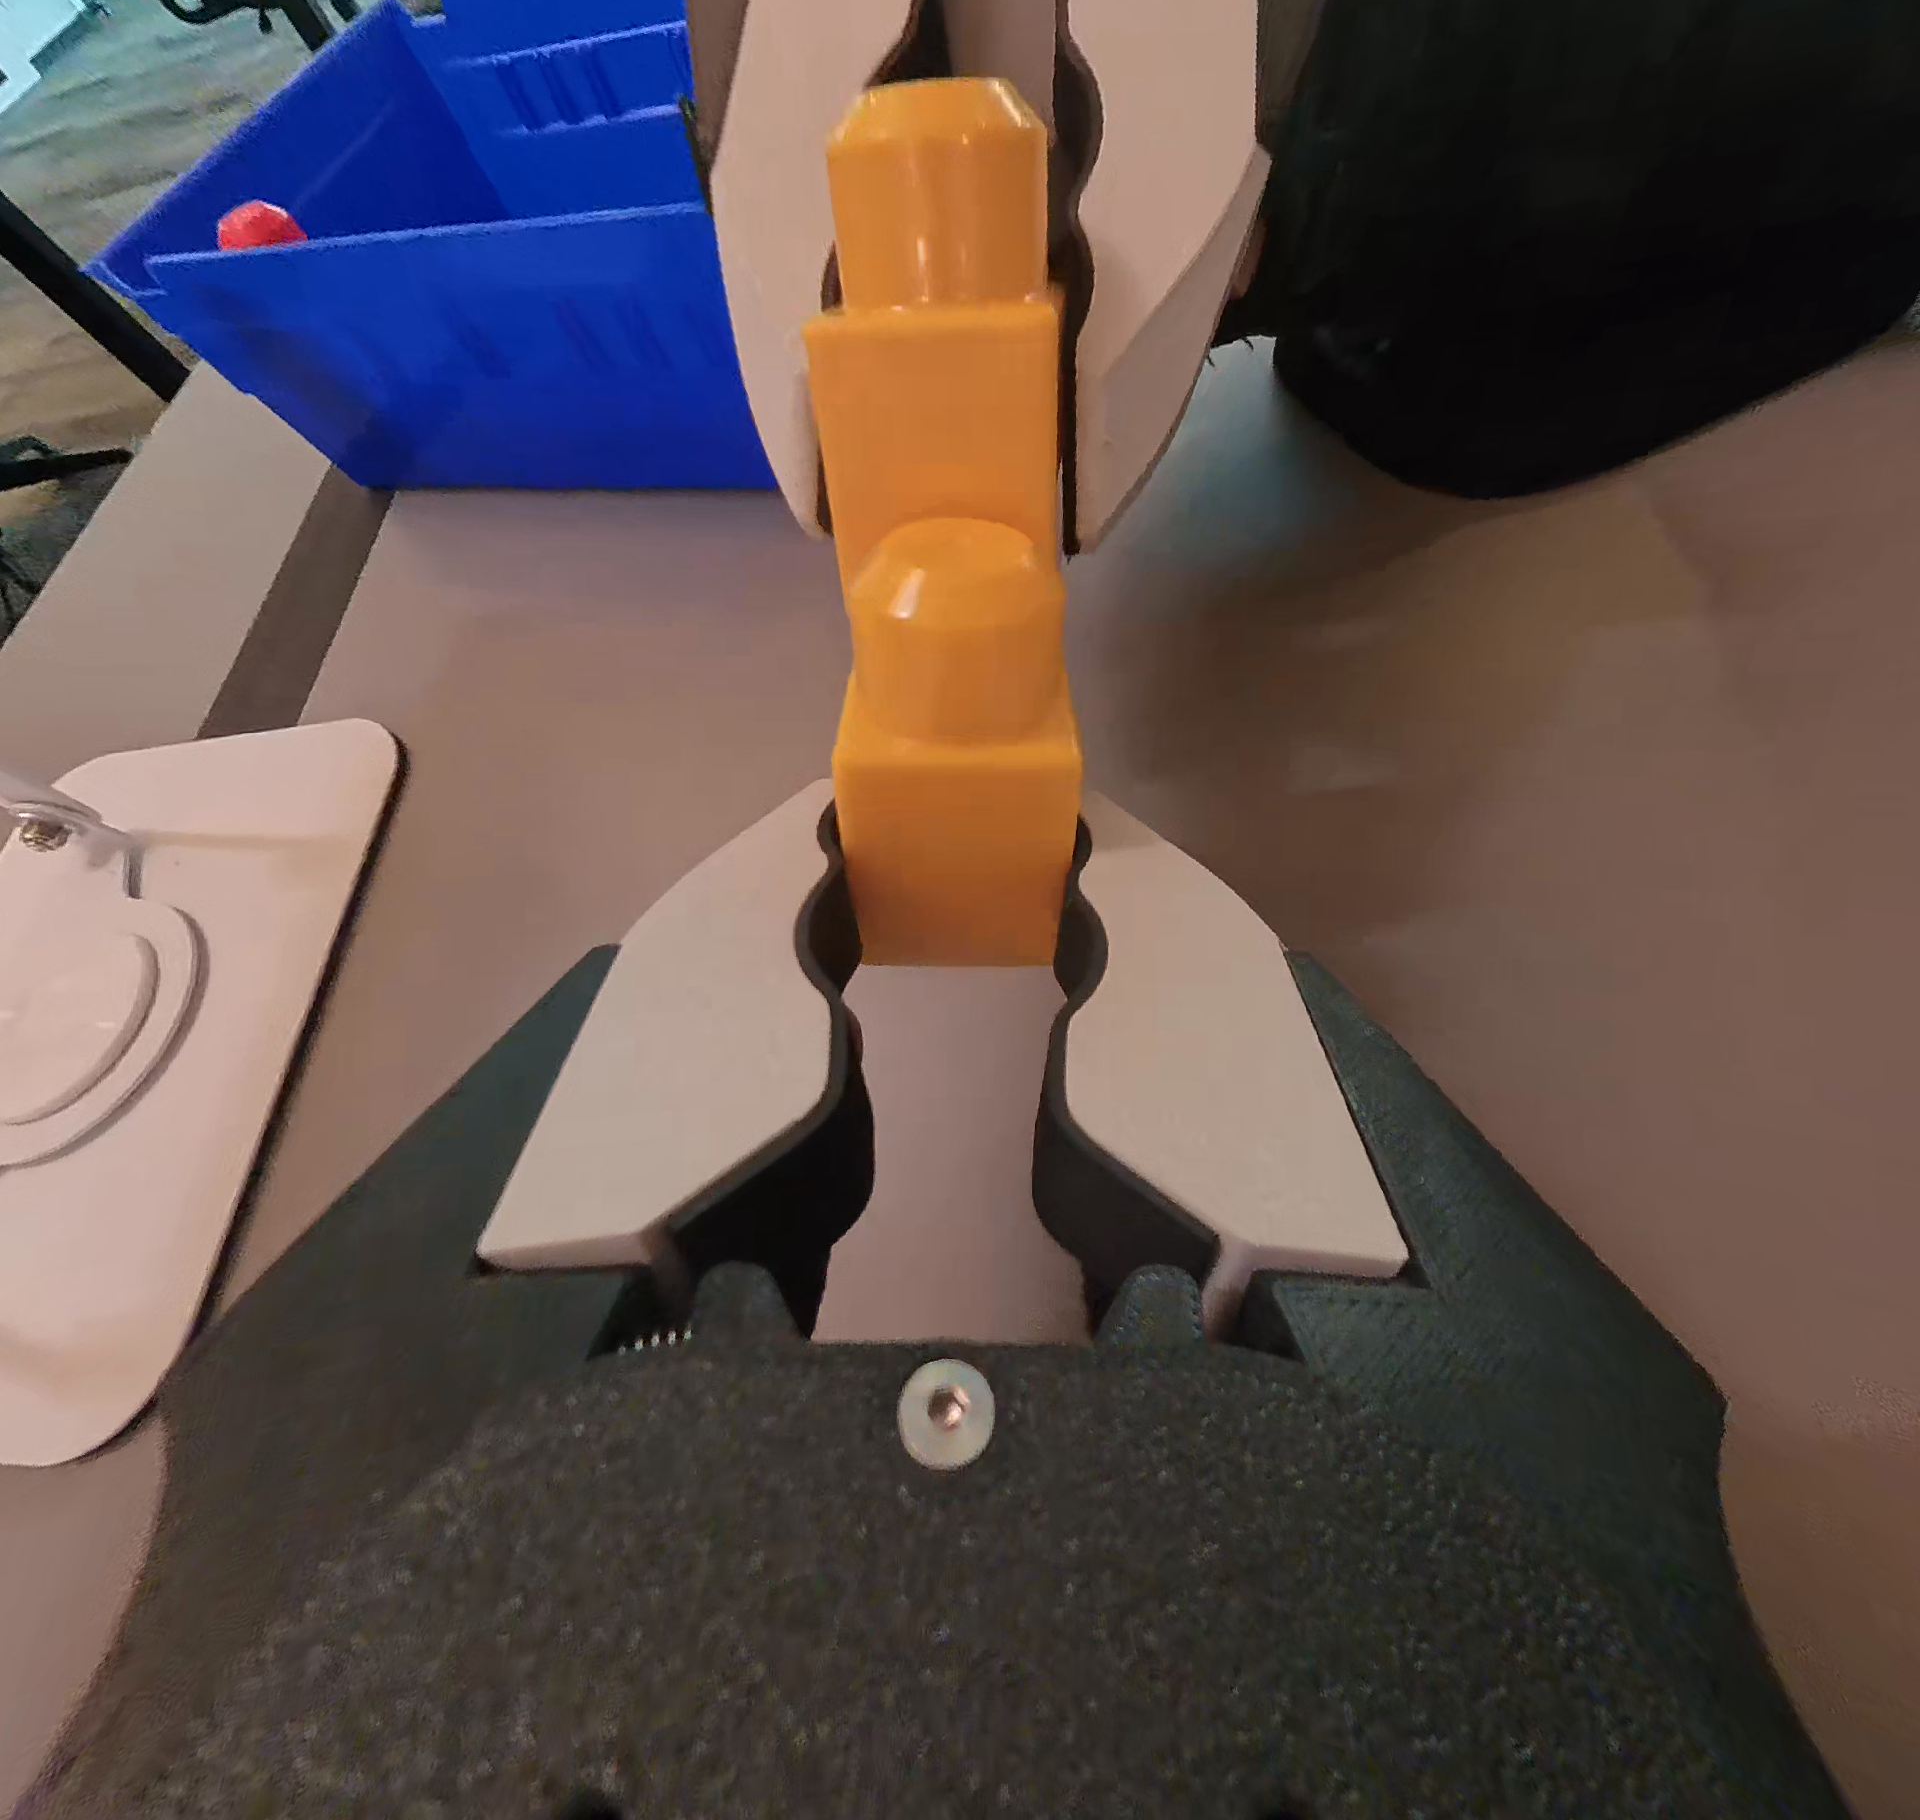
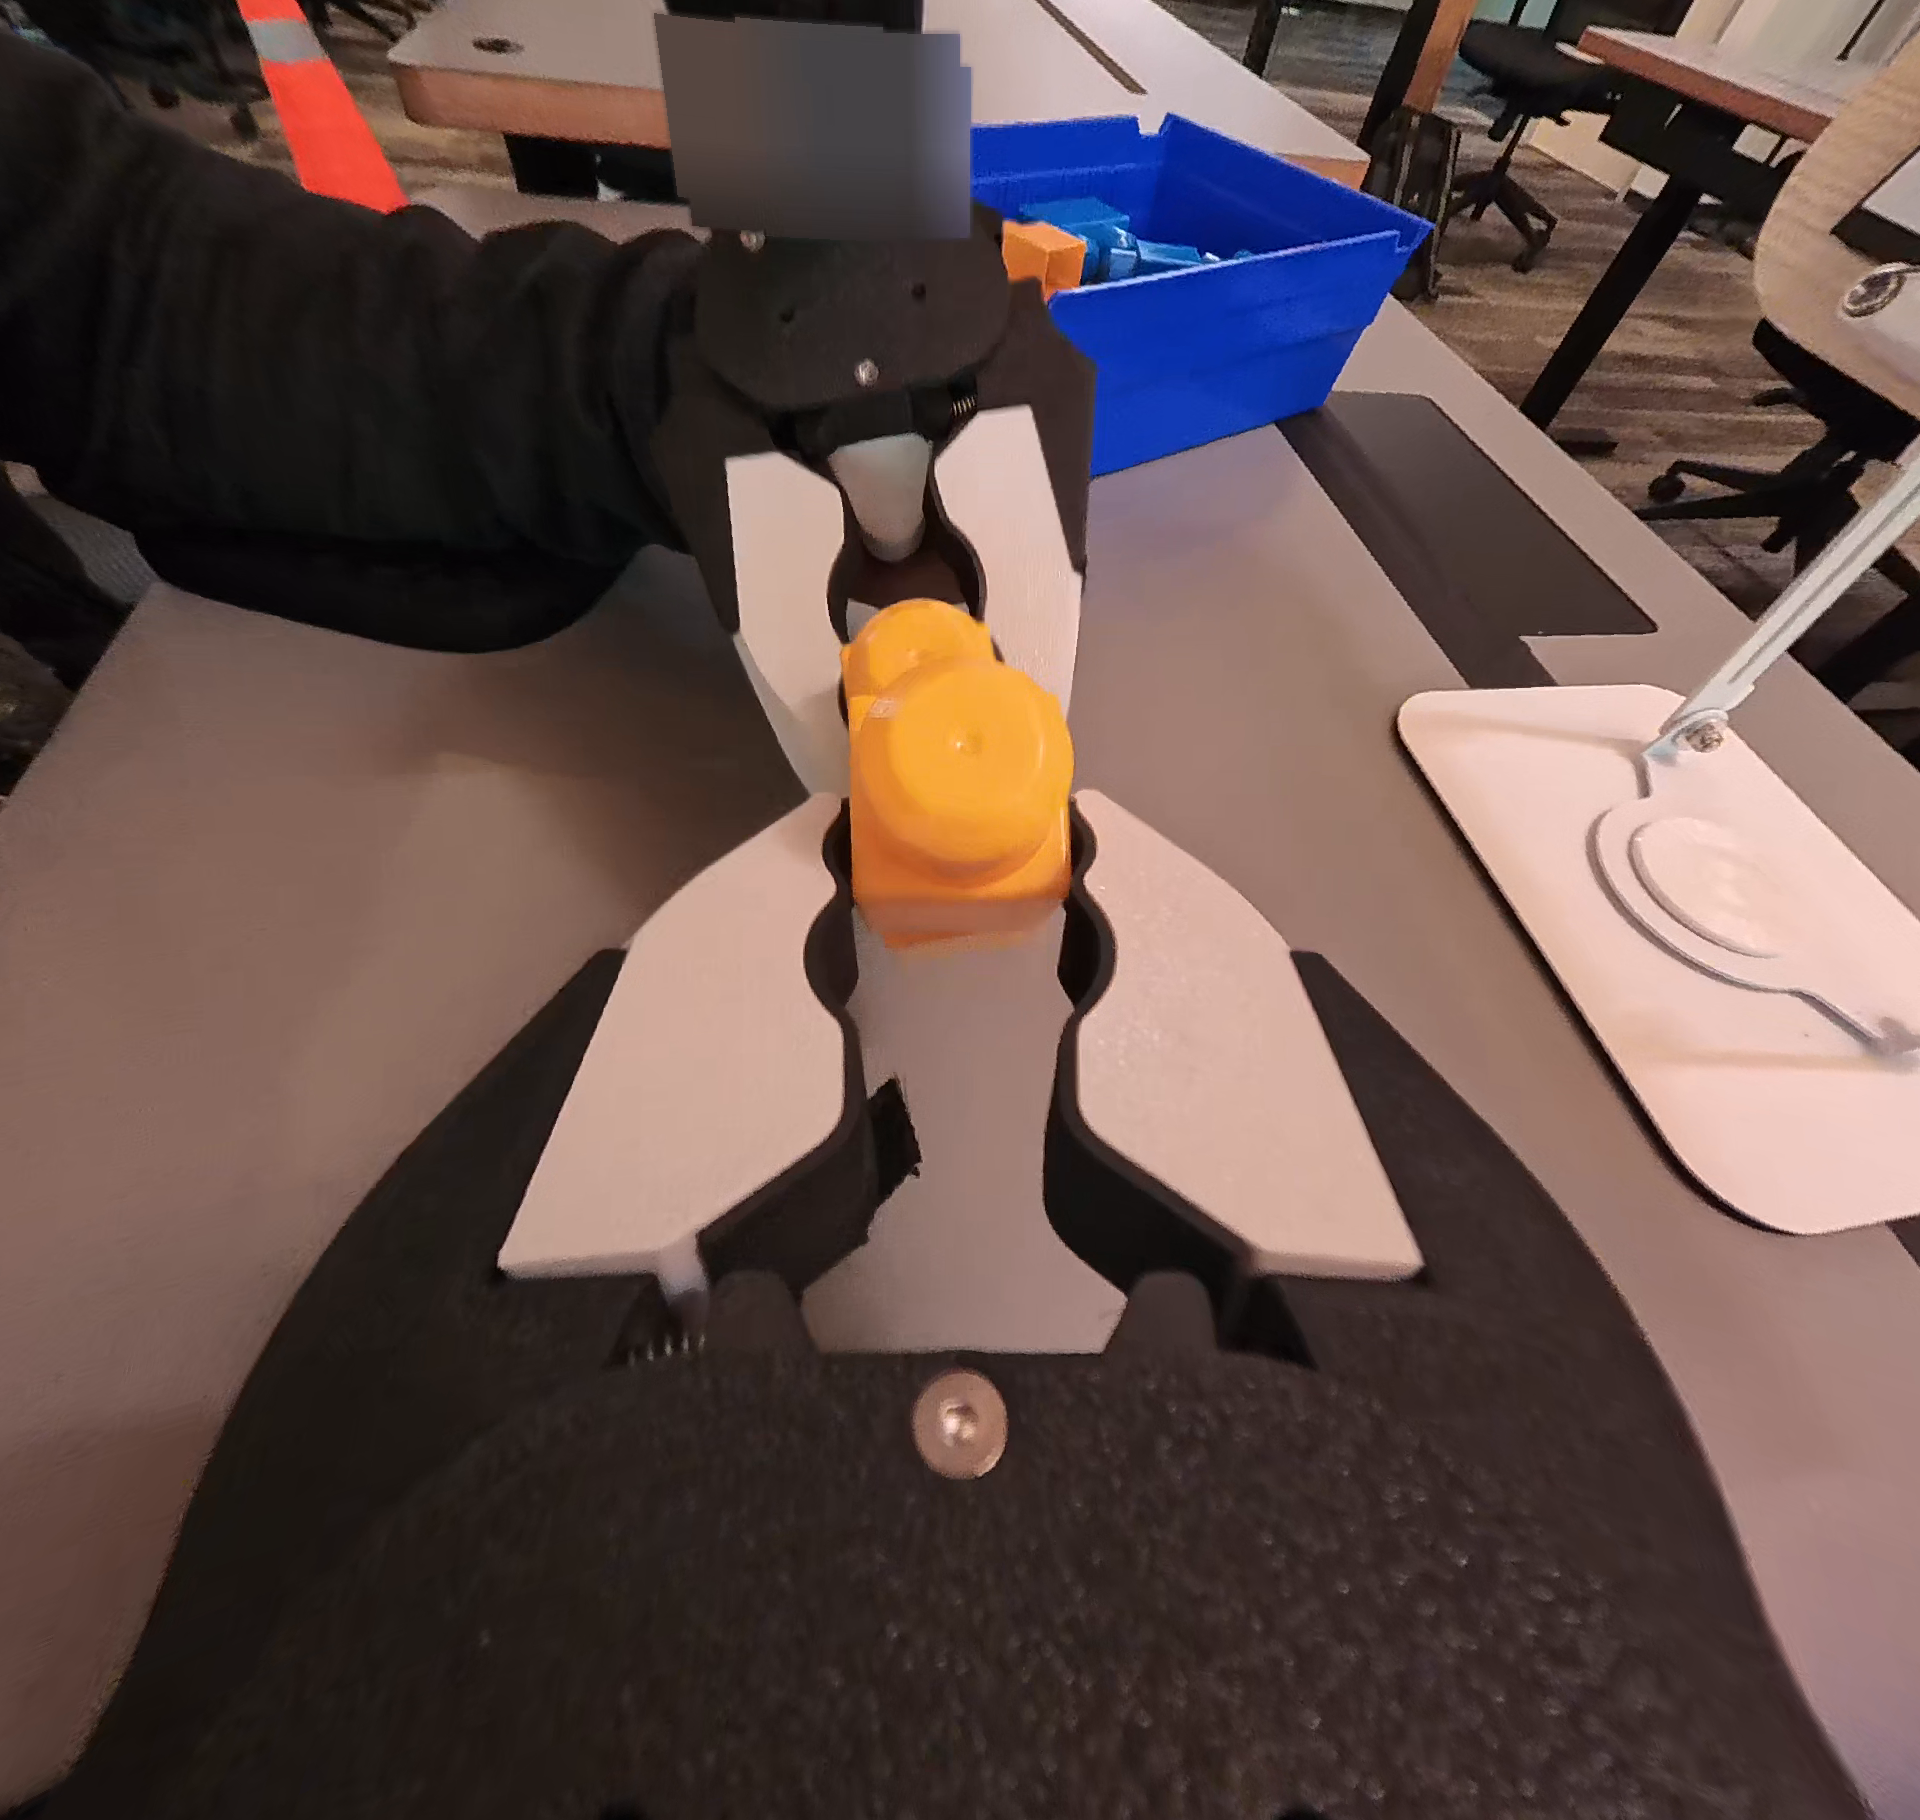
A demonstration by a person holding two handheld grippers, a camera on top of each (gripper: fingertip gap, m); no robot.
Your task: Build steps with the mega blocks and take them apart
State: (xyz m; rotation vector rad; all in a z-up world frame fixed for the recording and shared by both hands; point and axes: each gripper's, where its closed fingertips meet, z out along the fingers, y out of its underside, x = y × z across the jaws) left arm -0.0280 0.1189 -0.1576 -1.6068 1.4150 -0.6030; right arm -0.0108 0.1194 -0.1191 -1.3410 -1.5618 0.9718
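Two orange mega blocks are held together above the grey table (image 1: 1455, 835), one raised like a step. In the left wrist view my left gripper (image 1: 956, 814) is shut on the near block (image 1: 956, 866). My right gripper (image 1: 940, 523) comes in from the far side and is shut on the far, higher block (image 1: 935, 420). In the right wrist view my right gripper (image 2: 961, 825) is shut on the near block (image 2: 956, 814), stud towards the camera. My left gripper (image 2: 914, 721) grips the block behind it (image 2: 904, 643). I cannot tell whether the blocks are locked together.
A blue bin (image 1: 468, 347) at the table's back edge holds a red block (image 1: 260, 227); in the right wrist view the bin (image 2: 1226, 368) holds blue and orange blocks. A white lamp base (image 2: 1714, 939) lies beside the grippers. A black sleeve (image 2: 312, 368) reaches over the table. About 5 cm separates my left fingertips from my right.
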